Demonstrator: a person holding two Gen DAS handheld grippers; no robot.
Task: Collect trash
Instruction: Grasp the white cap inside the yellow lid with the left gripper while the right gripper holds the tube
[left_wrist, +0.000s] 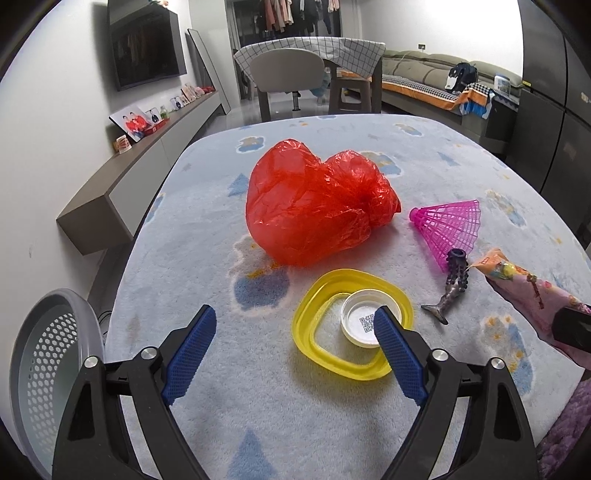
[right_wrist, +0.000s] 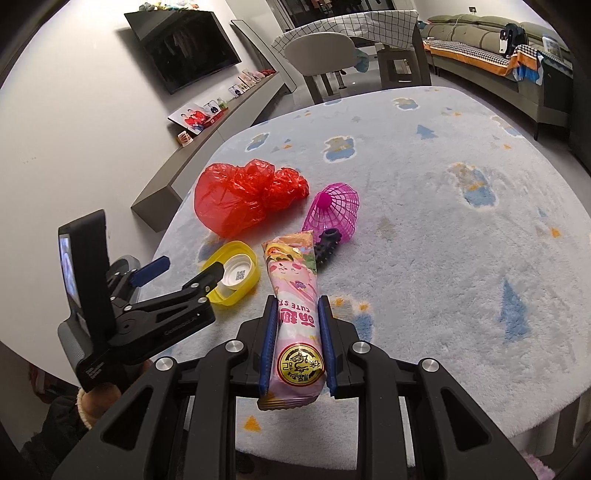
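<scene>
The right gripper (right_wrist: 297, 314) is pinching a pink snack wrapper (right_wrist: 295, 295) between its blue pads, the packet lifted clear of the table (right_wrist: 461, 258) and sticking out forward along the fingers. So one piece of trash is already in hand and, as I judge it, awaits carrying to the bin (left_wrist: 48, 369), the perforated grey basket at the table's left edge.

The left gripper (left_wrist: 295, 332) is spread wide with nothing between its jaws. It hangs tilted down over the yellow ring (left_wrist: 351, 325), its right pad over the white cap (left_wrist: 364, 323) that lies inside the ring. The next pick looks like the cap or ring: the jaws must drop to straddle one and close without pushing it across the fuzzy cloth.

Further out lie the red bag (left_wrist: 314, 206), crumpled and puffy, a pink shuttlecock (left_wrist: 450, 229) and a dark toy fish (left_wrist: 452, 288) just beside it. In the right view a hand (right_wrist: 99, 402) with a cuffed sleeve grips the left tool's handle from below.
</scene>
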